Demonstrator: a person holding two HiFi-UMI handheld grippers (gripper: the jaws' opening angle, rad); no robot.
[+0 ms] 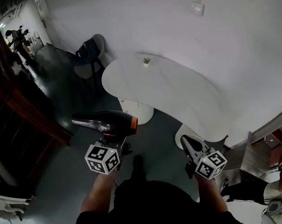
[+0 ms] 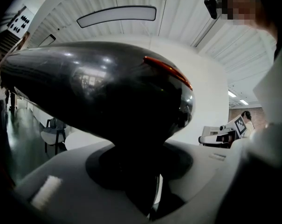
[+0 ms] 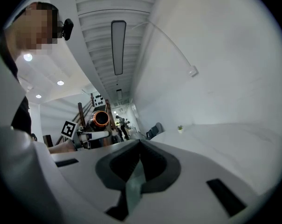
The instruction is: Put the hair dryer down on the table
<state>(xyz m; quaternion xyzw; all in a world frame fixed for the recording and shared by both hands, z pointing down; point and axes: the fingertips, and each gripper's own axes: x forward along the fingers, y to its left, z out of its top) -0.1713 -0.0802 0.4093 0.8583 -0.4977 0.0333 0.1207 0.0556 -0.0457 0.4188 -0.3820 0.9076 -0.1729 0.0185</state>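
White wall (image 1: 234, 55) runs behind a round white surface (image 1: 178, 92). One little plant pot (image 1: 146, 61) stands on it near the far edge. A chair (image 1: 92, 50) with something dark hung on it is beside the surface, on the dark floor (image 1: 61, 92).

The left hand-held gripper (image 1: 112, 141) pinches the handle of a black hair dryer (image 1: 106, 122) with an orange ring at one end. The hair dryer is up in the air over the floor, near the surface but not on it. The right hand-held gripper (image 1: 187, 145) has its jaws pressed together with nothing between them.
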